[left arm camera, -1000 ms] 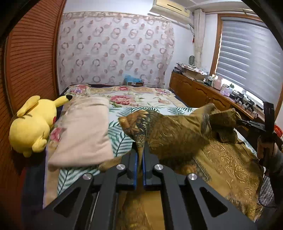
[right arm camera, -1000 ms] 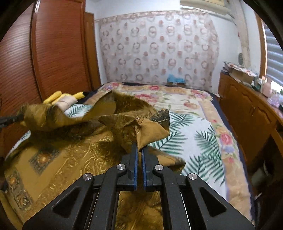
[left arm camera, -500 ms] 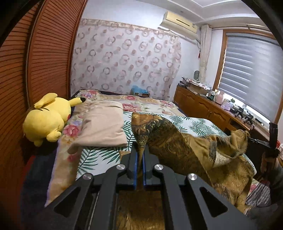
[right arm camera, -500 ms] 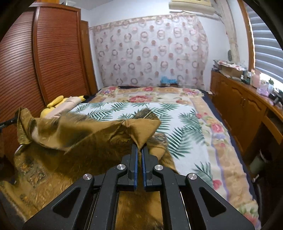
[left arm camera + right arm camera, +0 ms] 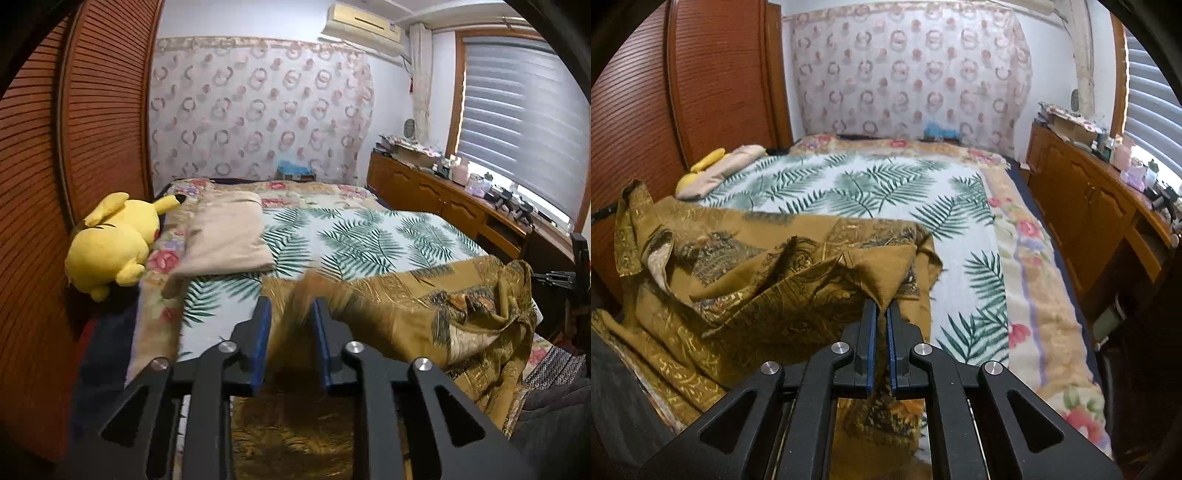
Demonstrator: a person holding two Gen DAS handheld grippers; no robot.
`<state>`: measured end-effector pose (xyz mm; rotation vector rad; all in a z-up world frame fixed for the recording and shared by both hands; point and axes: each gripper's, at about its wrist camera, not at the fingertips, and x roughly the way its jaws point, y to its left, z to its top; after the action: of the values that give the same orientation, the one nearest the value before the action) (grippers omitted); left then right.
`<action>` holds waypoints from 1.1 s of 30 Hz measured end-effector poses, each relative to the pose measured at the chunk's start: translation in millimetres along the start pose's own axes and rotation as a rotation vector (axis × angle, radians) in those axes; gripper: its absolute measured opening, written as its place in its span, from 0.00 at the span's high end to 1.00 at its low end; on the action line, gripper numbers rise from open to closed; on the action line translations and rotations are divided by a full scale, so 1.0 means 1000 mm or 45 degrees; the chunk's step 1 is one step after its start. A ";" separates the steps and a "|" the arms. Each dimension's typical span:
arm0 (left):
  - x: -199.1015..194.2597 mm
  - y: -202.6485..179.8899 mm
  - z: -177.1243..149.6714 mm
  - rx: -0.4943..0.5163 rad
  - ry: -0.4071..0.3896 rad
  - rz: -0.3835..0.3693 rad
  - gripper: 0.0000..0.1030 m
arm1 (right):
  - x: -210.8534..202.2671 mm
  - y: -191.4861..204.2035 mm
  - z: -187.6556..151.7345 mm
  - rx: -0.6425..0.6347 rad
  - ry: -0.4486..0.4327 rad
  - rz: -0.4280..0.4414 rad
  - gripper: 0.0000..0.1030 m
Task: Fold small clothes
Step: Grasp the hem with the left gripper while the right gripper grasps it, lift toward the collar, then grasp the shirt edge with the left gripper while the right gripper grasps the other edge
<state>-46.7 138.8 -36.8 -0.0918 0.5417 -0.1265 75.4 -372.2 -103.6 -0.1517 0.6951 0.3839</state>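
Observation:
A gold-brown patterned garment [image 5: 406,306] lies spread across the near end of the bed, with folds bunched at its right corner. My left gripper [image 5: 291,302] is at the garment's left corner. Its jaws are opening, and the blurred cloth edge hangs loose between the blue pads without being pressed. In the right wrist view the same garment [image 5: 768,266] is rumpled to the left. My right gripper [image 5: 881,306] pinches a raised fold of it, and its jaws are just starting to open around the cloth.
The bed has a palm-leaf sheet [image 5: 362,240]. A folded beige cloth [image 5: 225,236] and a yellow plush toy [image 5: 110,243] lie at its left edge, against a slatted wooden wardrobe [image 5: 103,110]. A low wooden cabinet [image 5: 1089,199] with clutter runs along the right side under the window.
Both grippers drew the garment back to the near end of the bed, where it now lies flatter. The left jaws have parted and the cloth is slipping free.

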 end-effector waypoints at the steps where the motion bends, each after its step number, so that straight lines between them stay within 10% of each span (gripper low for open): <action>1: -0.003 0.002 0.002 -0.005 -0.009 0.004 0.69 | -0.001 -0.001 0.001 -0.009 -0.002 -0.022 0.94; 6: 0.000 0.011 0.012 -0.004 -0.020 0.013 0.48 | -0.015 -0.013 0.003 0.020 -0.050 -0.064 0.68; 15: 0.056 0.006 0.030 0.049 0.062 -0.004 0.48 | 0.012 -0.023 0.035 -0.012 -0.077 -0.117 0.53; 33: 0.156 0.010 0.018 0.124 0.411 0.001 0.48 | 0.104 -0.020 0.055 -0.027 0.102 -0.058 0.48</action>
<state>96.5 127.5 -101.6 0.0253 0.8562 -0.1678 189.0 -345.4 -129.0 -0.2035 0.7654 0.3427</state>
